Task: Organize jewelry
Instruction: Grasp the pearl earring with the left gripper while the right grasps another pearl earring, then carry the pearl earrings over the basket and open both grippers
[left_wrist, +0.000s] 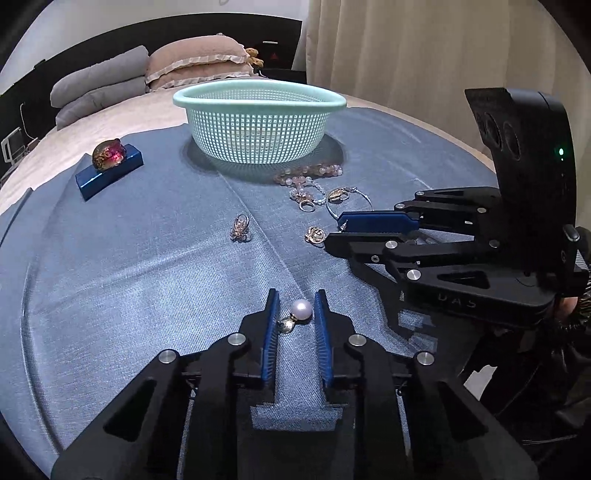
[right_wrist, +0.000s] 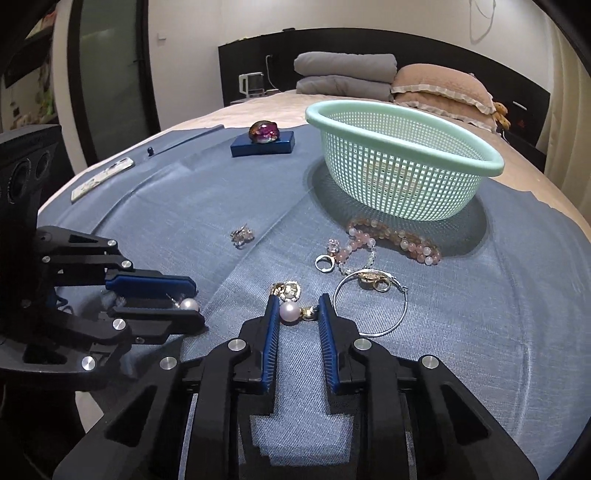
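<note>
My left gripper (left_wrist: 295, 308) is open around a pearl earring (left_wrist: 301, 310) lying on the blue cloth; it also shows in the right wrist view (right_wrist: 188, 304). My right gripper (right_wrist: 295, 308) is open around a second pearl earring (right_wrist: 289, 313). In the left wrist view the right gripper (left_wrist: 334, 230) reaches in from the right. A mint-green basket (left_wrist: 258, 98) (right_wrist: 406, 122) stands beyond the loose jewelry: a pink bead bracelet (right_wrist: 402, 240), a silver hoop (right_wrist: 373, 310), gold pieces (right_wrist: 288, 290), and a small crystal earring (left_wrist: 241, 228) (right_wrist: 242, 235).
A blue box (left_wrist: 110, 171) (right_wrist: 263, 144) with an iridescent ornament (right_wrist: 263, 132) on top sits at the far left of the cloth. A patterned flat case (right_wrist: 101, 179) lies near the left edge. The cloth lies on a bed with pillows (left_wrist: 195, 61) behind.
</note>
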